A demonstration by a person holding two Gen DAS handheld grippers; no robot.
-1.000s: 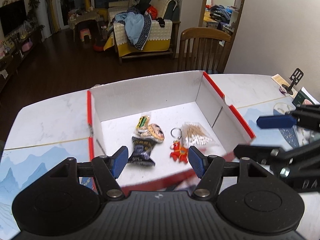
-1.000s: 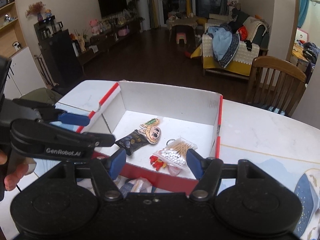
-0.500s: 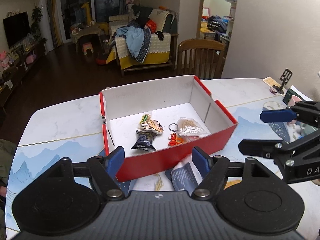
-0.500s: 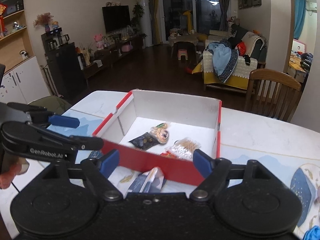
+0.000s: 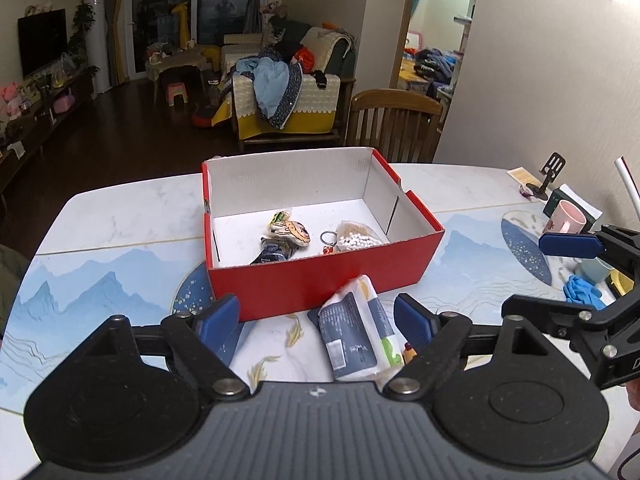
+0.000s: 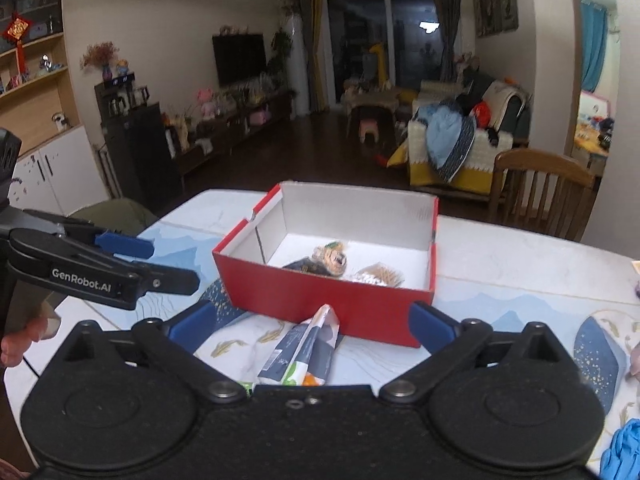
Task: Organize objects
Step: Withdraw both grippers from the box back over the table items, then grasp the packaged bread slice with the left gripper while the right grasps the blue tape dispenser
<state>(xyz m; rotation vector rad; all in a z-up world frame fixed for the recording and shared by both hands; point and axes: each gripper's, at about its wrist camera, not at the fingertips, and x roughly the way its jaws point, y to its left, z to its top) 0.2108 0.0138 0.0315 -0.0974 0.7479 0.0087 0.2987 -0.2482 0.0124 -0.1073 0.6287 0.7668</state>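
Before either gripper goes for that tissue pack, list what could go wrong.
1. The tissue pack leans against the red box; closing on it may shove the box.
2. The left gripper and right gripper both face it and could collide.
3. The soft pack may slip from the fingers.

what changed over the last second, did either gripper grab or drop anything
Both grippers pulled back and up from the red box; a second ago they hung over its near edge. Left gripper and right gripper stayed open and empty, so nothing was grabbed or dropped. The tissue pack in front of the box is now in full view. The snack packets, keychain and cotton swabs lie unmoved inside.
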